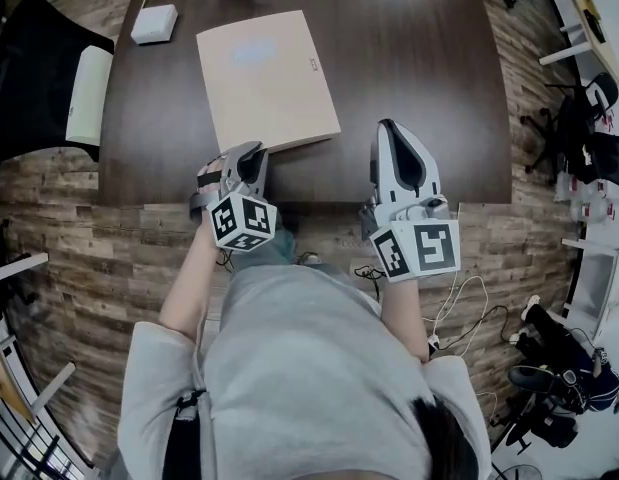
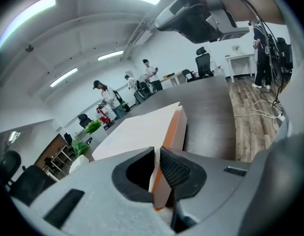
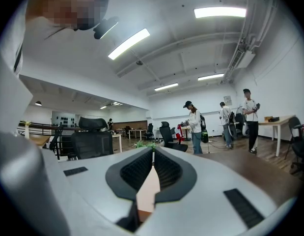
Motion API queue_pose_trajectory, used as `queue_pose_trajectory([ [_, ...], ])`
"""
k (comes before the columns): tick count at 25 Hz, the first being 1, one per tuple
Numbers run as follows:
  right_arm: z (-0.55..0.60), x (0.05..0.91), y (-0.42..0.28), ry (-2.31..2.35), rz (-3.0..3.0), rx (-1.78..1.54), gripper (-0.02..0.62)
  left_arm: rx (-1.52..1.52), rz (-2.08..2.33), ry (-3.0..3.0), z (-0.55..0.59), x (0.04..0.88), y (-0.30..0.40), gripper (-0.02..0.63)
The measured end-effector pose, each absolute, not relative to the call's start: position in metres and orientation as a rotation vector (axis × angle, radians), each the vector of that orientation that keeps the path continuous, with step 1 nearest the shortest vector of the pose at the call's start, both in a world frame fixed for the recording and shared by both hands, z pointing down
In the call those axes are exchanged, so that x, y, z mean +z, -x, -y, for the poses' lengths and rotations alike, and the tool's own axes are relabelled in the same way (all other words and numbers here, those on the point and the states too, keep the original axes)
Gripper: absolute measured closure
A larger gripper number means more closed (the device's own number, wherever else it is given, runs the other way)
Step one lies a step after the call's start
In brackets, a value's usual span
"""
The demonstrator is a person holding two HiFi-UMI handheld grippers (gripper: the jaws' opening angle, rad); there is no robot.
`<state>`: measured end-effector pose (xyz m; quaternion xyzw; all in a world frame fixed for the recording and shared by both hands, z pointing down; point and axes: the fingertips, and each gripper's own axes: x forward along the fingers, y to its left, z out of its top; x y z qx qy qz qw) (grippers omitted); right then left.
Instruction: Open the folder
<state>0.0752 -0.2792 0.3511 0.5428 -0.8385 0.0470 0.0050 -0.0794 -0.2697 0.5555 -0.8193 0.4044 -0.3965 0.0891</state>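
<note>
Two grippers are at the near edge of the table [image 1: 419,58], but only one has business with the folder [image 1: 264,78]. The folder lies flat and shut on the dark top, a little left of the person's middle, its cover down all the way round. So the opening itself is not yet begun; what seems to be in place is the grip for it.

The left gripper [image 1: 251,156] sits at the folder's near corner. The right gripper [image 1: 389,128] hangs over bare table to the right of the folder and clear of it. What is left, by my reading, is the whole lift and swing of the cover, and perhaps a hold from the right side to keep the rest down.

The head view gives the layout but not the grip — from above, the left jaws are only a dark shape at the corner. The left gripper view settles it. There the left gripper [image 2: 156,154] has its jaws drawn close, with the corner of the folder [image 2: 142,127] pinched in the narrow gap between them. The pale cover runs away beyond and the orange side edge drops below. Whether the jaws hold the cover alone or more of the folder, I cannot tell.

The right gripper view shows the right gripper [image 3: 152,154] with its pads pressed together and holding nothing. A tan sliver low in the slit is likely the folder beyond.
</note>
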Motion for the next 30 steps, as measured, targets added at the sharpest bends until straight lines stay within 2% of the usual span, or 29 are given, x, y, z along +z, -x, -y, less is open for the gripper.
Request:
queue_pose_trajectory([
  [8, 0.279, 0.356, -0.073, -1.684, 2.637, 0.162, 0.578, -1.152, -1.171, 2.490, 0.264, 0.554, 0.085, 0.569],
  [15, 0.293, 0.425, -0.071, -1.639, 2.573, 0.341, 0.578, -1.164, -1.170, 2.460, 0.258, 0.554, 0.097, 0.569],
  [22, 0.301, 0.494, -0.055, -1.538, 2.518, 0.513, 0.578, -1.042, -1.302, 2.513, 0.265, 0.534, 0.111, 0.575],
  [30, 0.308, 0.492, -0.045, -1.517, 2.542, 0.524, 0.578, -0.798, -1.622, 2.620, 0.256, 0.517, 0.142, 0.577],
])
